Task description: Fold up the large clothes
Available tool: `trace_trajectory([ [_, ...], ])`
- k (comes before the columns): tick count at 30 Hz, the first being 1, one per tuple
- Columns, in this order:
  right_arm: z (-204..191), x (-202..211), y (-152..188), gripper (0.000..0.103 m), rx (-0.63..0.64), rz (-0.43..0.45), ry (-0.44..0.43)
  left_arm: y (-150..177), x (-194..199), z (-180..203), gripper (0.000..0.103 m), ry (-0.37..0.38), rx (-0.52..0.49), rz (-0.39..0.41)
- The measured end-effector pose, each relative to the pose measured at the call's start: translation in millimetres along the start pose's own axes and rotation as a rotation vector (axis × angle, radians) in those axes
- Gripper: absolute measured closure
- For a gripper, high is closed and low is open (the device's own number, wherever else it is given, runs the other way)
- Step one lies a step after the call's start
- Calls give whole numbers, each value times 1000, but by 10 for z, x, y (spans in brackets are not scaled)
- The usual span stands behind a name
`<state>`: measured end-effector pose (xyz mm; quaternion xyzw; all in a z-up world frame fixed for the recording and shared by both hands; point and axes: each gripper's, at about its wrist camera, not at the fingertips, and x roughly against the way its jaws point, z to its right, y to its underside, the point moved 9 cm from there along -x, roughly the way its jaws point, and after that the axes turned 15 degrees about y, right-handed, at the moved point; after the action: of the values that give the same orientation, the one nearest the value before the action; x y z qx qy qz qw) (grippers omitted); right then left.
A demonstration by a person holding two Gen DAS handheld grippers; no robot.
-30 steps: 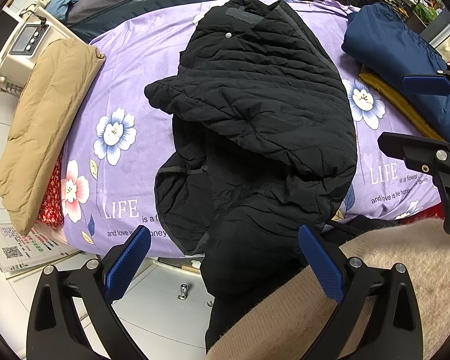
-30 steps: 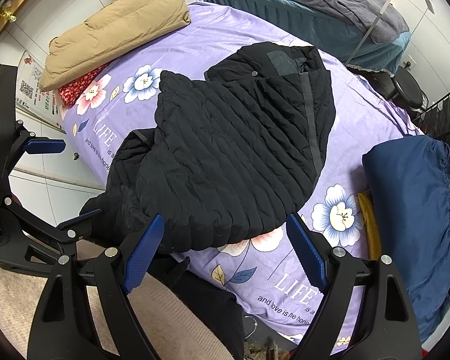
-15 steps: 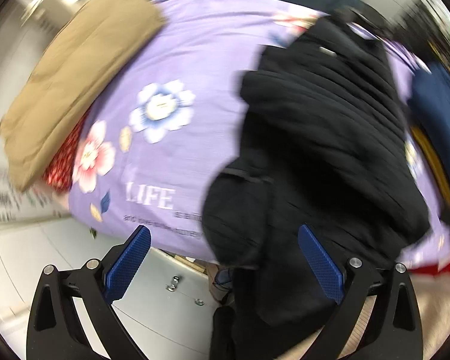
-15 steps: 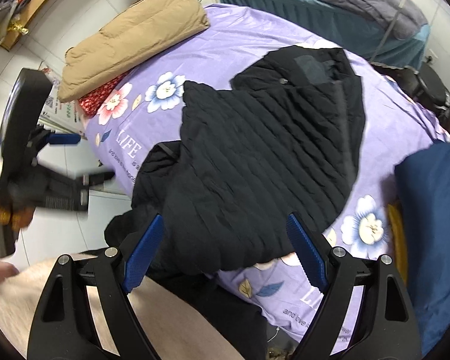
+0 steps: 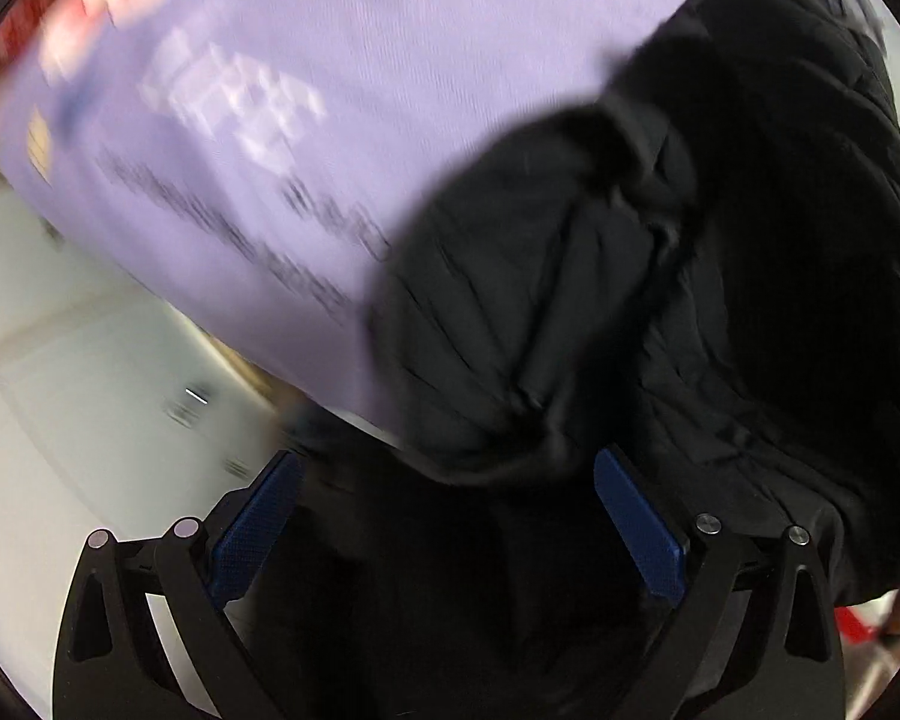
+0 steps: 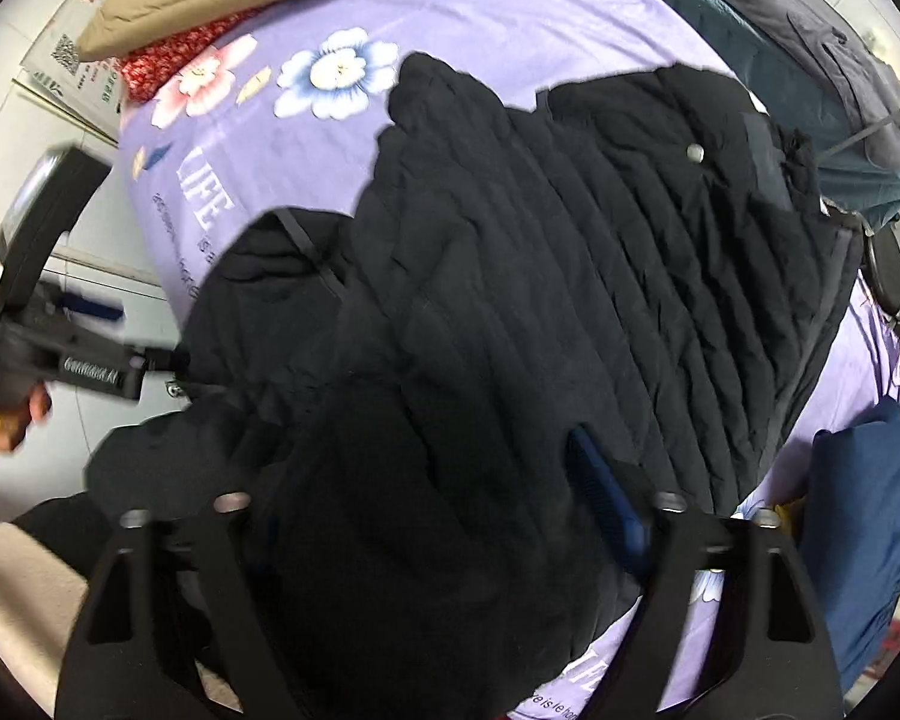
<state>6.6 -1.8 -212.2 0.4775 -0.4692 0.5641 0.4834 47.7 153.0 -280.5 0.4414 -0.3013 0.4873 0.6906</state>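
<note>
Black quilted padded jacket point(image 6: 540, 300) could be dragged off at 6 o'clock if too little fabric is caught; left gripper point(image 5: 444, 516) and right gripper point(image 6: 450, 516) are held spread.

Black jacket point(image 6: 570, 300): matt quilted cloth. Purple sheet point(image 5: 342, 90): smooth printed fabric.

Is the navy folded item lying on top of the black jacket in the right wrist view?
No, the navy item sits apart, beside the black jacket.

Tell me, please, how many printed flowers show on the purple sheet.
2 whole: a blue flower and a pink flower beside it, far-left. Petals by the right gripper suggest more, hidden.
</note>
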Motion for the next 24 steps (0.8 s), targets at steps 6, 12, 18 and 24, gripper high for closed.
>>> trace_trajectory([
  [6, 649, 207, -52, 90, -192, 92, -42, -89, -174, -121, 13, -10, 13, 11],
  [12, 1715, 483, 443, 93, -466, 158, 38, -465, 104, 61, 11, -162, -187, 160],
  [18, 2233, -42, 1694, 92, -741, -65, 64, -644, -54, 245, 6, -188, -331, 153],
  [24, 2020, -366, 2503, 76, -874, -292, 41, -624, -361, 426, 7, -238, -392, 87],
])
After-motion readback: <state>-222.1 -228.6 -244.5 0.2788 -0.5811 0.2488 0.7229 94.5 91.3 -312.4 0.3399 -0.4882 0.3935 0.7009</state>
